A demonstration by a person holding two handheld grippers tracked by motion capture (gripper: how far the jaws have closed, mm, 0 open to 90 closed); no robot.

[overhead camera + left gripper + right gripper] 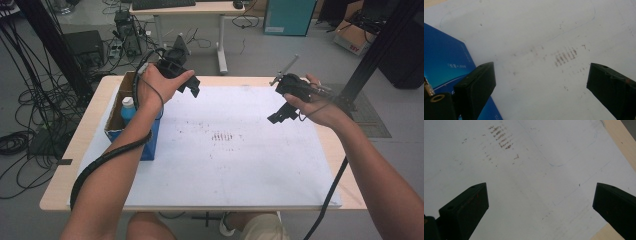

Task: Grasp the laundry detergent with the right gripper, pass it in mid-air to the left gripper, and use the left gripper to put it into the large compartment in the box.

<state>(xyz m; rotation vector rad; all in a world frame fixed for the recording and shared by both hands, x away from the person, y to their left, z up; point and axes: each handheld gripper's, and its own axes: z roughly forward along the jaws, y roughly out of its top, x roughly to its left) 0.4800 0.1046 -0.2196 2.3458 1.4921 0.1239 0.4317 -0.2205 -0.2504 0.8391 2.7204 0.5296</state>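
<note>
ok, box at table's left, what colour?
Blue box, best seen in the high view.

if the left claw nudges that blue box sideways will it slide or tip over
The blue box is open-topped cardboard sitting flat on the smooth white sheet, so it would probably slide. A low push looks safest; a push near the rim might rock it. The bottle standing inside adds some weight and could topple.

Blue carton [148, 142] upright at worktop's left edge, top open; blue bottle [128, 109], white cap, standing inside.

Soft even indoor light, faint shadows, slightly blurred gripper views
</note>
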